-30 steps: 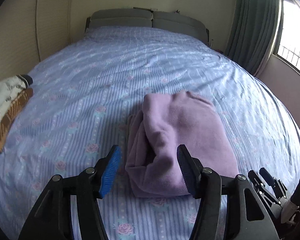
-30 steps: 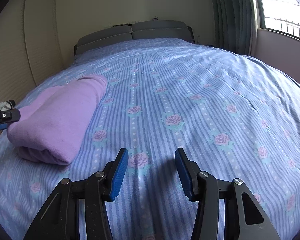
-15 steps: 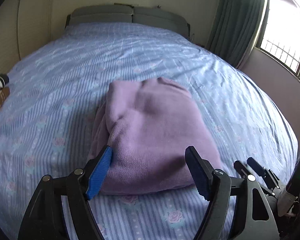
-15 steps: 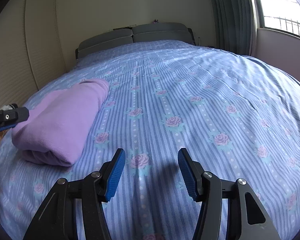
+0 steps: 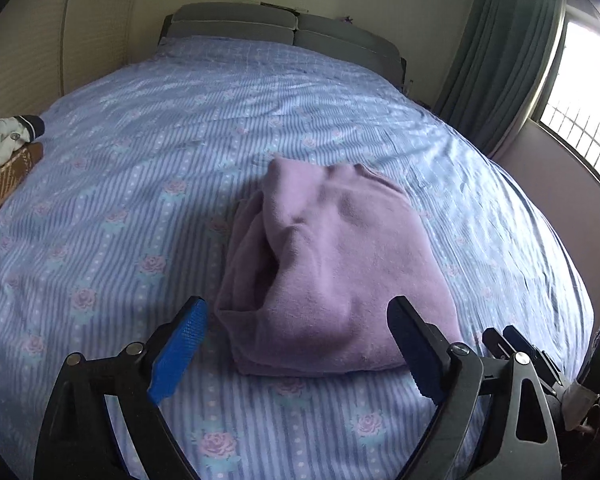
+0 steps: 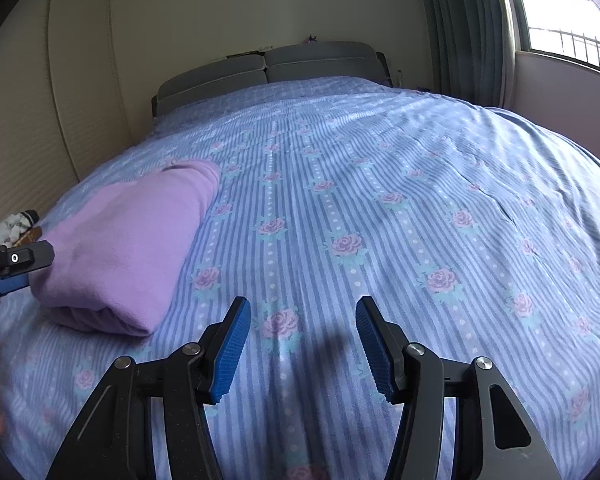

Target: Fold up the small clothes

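Observation:
A folded lilac garment (image 5: 332,276) lies on the blue striped, rose-patterned bedsheet (image 5: 112,216). My left gripper (image 5: 296,340) is open wide, its blue-padded fingers either side of the garment's near edge, holding nothing. In the right wrist view the same garment (image 6: 132,248) lies at the left, and my right gripper (image 6: 300,344) is open and empty above bare sheet to its right. The tip of the left gripper (image 6: 16,264) shows at that view's left edge.
A pile of other clothes, white patterned and brown checked (image 5: 4,160), lies at the bed's left edge. A grey headboard (image 5: 284,32) stands at the far end, a green curtain (image 5: 512,64) and window at the right. The right gripper's tip (image 5: 520,348) shows at lower right.
The left gripper has backed away a little from the garment and swung its view left again; its jaws stayed wide open. The right gripper has barely moved.

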### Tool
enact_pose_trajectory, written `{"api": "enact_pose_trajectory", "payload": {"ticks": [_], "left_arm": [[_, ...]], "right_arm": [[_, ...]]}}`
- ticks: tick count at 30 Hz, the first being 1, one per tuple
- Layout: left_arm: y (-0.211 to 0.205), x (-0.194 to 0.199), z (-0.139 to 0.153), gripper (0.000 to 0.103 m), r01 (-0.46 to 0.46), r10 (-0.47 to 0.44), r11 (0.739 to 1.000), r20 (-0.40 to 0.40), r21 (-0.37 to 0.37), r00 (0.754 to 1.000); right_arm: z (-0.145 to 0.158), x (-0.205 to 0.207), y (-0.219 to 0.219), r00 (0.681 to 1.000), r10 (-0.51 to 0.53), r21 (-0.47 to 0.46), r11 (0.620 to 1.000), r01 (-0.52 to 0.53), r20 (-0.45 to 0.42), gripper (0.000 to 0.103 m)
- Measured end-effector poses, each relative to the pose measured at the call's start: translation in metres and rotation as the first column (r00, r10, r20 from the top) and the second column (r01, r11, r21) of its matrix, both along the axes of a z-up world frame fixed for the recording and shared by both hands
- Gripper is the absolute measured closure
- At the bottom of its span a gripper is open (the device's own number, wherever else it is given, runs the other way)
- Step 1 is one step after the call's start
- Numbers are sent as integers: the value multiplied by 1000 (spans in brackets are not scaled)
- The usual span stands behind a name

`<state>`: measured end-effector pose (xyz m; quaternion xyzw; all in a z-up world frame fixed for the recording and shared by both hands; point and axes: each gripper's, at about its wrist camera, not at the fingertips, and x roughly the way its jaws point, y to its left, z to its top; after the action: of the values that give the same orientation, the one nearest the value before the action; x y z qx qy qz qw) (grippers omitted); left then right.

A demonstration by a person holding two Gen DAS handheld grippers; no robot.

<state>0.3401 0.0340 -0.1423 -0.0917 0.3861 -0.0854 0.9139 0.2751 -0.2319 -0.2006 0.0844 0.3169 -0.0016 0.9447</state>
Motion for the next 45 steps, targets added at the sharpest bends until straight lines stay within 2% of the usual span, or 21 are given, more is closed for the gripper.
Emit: {"api": "enact_pose_trajectory", "payload": {"ticks": [1,3,5,10,13,14,16,18,19,21,29,32,34,36,39,40,45], "left_arm": [[5,1,1,11,-13,13,1000,-4,-6,1000],[19,5,-3,11,-39,38,999,-28,-35,999],[28,11,-10,11,-58,55,997,-61,-53,997],[34,22,-28,11,-45,19,986,-158,-162,987],[34,29,-38,12,-40,-9,970,-202,-238,979],[36,31,-43,12,-45,-19,958,-220,-283,975],[39,34,-49,14,-51,-38,937,-245,-345,969],[40,36,-55,20,-47,-65,913,-257,-405,964],[40,37,-55,21,-45,-70,909,-260,-413,963],[39,39,-56,21,-38,-78,909,-260,-415,963],[35,46,-60,21,-39,-81,910,-268,-412,960],[32,48,-59,28,-36,-74,922,-266,-386,961],[30,47,-58,32,-28,-73,932,-263,-362,962],[29,46,-58,40,-24,-72,936,-257,-352,964],[26,43,-54,50,-11,-73,942,-238,-336,969],[24,41,-52,51,-3,-74,948,-228,-319,971],[19,33,-39,58,18,-81,961,-219,-275,972]], "right_arm": [[2,3,-1,1000,25,17,1000,-25,-7,40],[7,10,-2,997,76,63,995,-75,-17,34],[12,20,-6,993,119,135,984,-115,-25,34],[17,57,-8,970,233,352,915,-196,-64,26],[14,86,-3,944,310,472,852,-226,-109,26],[13,95,1,934,336,502,833,-234,-122,26],[9,111,8,916,369,521,819,-242,-154,26],[5,126,17,898,397,522,816,-249,-192,26],[2,130,20,891,403,520,817,-248,-210,26],[-4,142,23,879,413,544,806,-233,-236,26],[-29,172,27,842,465,677,715,-176,-272,26],[-31,180,38,819,498,693,698,-183,-285,26],[-31,180,46,799,524,698,689,-194,-296,32],[-32,181,51,792,530,695,691,-197,-303,33],[-32,179,54,795,526,686,699,-201,-302,44],[-32,179,56,799,520,683,703,-200,-301,50],[-16,166,66,823,496,636,736,-231,-275,59]]}}
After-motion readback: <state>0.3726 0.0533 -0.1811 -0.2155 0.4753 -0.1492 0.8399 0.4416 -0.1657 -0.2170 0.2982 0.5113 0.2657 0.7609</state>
